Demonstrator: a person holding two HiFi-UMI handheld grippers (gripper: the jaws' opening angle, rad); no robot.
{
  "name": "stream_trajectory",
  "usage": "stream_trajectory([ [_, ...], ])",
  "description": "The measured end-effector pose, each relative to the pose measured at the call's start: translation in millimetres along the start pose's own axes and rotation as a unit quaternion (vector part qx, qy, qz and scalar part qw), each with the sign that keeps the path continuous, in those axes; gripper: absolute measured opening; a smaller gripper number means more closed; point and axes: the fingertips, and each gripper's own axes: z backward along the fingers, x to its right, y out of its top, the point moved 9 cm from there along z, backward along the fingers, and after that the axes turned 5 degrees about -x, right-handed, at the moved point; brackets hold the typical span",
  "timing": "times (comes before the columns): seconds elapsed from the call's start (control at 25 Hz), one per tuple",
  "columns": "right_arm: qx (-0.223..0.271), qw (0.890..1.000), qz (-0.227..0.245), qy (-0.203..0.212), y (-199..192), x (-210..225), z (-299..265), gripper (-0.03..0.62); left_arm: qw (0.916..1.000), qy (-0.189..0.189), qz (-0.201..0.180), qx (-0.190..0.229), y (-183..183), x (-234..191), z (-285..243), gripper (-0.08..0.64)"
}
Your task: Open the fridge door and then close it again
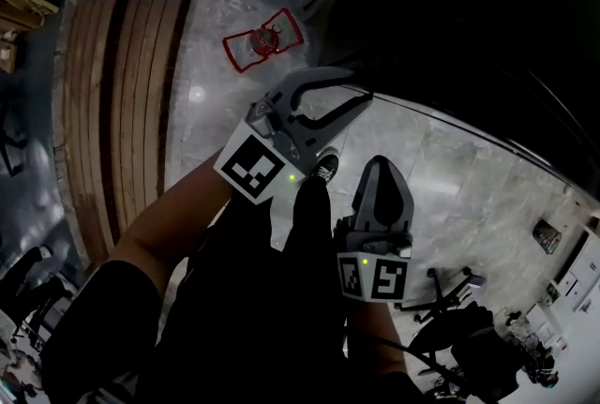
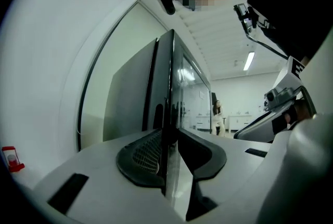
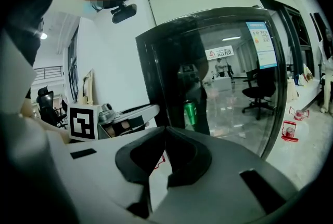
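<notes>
A pale marble floor (image 1: 450, 177) spreads under the person, with a slatted wooden panel (image 1: 122, 102) to one side and red-handled water bottles (image 1: 265, 41) standing beyond the grippers.

The fridge door (image 3: 229, 77) rises just ahead of both grippers. It is a tall pane of glossy glass in a black frame that mirrors the bright room, and a green can (image 3: 190, 113) shows low down behind it. In the head view it is only a dark mass at the upper right. It looks closed, or all but closed; I can make out no clear gap.

The left gripper (image 2: 170, 137) points level at the door's vertical edge, the one nearer the white wall. Its jaws stand partly apart with that edge between them, and both pads seem to lie against it — a pinch on the frame. The right gripper (image 3: 165, 132) hangs beside it with its jaws together at the tips and nothing between them.

The door is likely stiff and fairly heavy, swinging on hinges at the far side. It is probably held by a seal, so I expect the first pull to resist and then give. Glass and gloss are slippery and easily marked, so the hold belongs on the frame edge away from the hinge — never on the pane. A narrow pinch there could slide off unless the pull follows the door's arc.
</notes>
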Motion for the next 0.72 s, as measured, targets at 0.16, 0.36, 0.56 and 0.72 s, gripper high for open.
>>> stream_trajectory([
  [0.16,-0.001,1.0,0.01,-0.001,-1,1,3,0.015,0.9998,-0.014,0.008,-0.008,-2,-5,-2,0.087],
  [0.36,0.008,1.0,0.01,-0.001,-4,-4,16,0.015,0.9995,0.0,0.026,-0.017,-2,0,1,0.083],
  [0.56,0.022,1.0,0.006,-0.01,-3,-2,28,0.015,0.9993,0.002,0.032,-0.019,-1,12,7,0.081],
  [0.72,0.037,0.999,0.012,-0.022,-4,2,49,0.015,0.9984,-0.01,0.037,-0.04,-5,55,35,0.071],
])
